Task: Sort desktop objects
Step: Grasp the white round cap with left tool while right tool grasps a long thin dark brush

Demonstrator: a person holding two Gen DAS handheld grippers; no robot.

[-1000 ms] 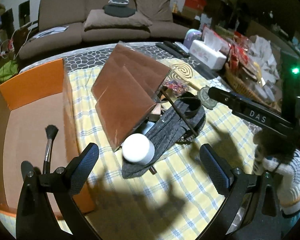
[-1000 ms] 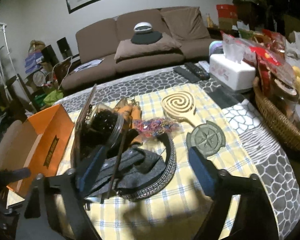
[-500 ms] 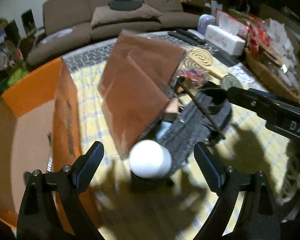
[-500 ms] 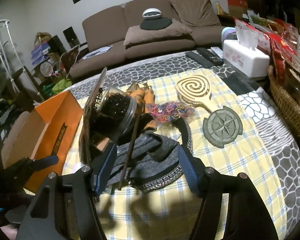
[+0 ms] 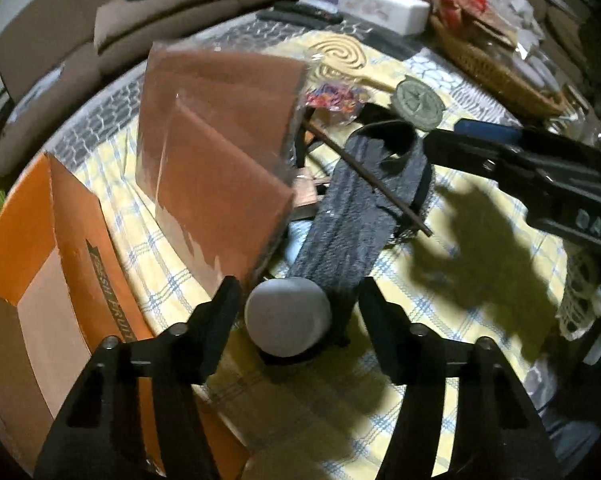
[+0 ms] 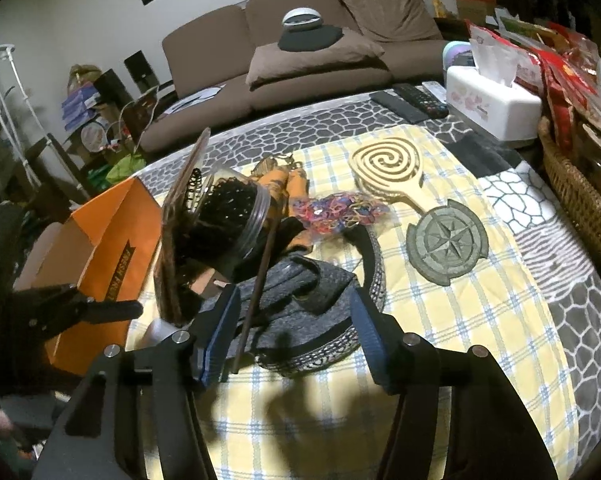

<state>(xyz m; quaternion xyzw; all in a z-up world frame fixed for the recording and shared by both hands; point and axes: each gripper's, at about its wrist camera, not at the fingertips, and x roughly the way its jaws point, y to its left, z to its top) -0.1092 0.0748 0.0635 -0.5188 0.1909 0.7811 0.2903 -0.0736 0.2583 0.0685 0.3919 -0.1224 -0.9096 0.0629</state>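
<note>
A small white round jar [image 5: 287, 316] stands at the near end of a grey sock [image 5: 360, 208]. My left gripper [image 5: 294, 300] points steeply down with the jar between its closing jaws. A gap still shows on each side of the jar. In the right wrist view my right gripper [image 6: 294, 316] hovers over the grey sock [image 6: 300, 292], its jaws closing. A thin brown stick [image 6: 260, 276] lies just inside its left blue pad. Nothing is pressed. An orange cardboard box [image 5: 60, 260] stands open on the left.
A brown notebook [image 5: 220, 140] leans over the pile beside a jar of black hair ties [image 6: 228, 208]. Beyond lie coloured rubber bands [image 6: 336, 210], a spiral wooden trivet [image 6: 384, 164] and a compass coaster [image 6: 446, 240]. A tissue box [image 6: 492, 104] and wicker basket [image 6: 580, 192] crowd the right edge.
My left gripper moved forward and down until the white jar came between its fingers, and its jaws narrowed a lot. The right gripper's jaws narrowed too, with little movement.
</note>
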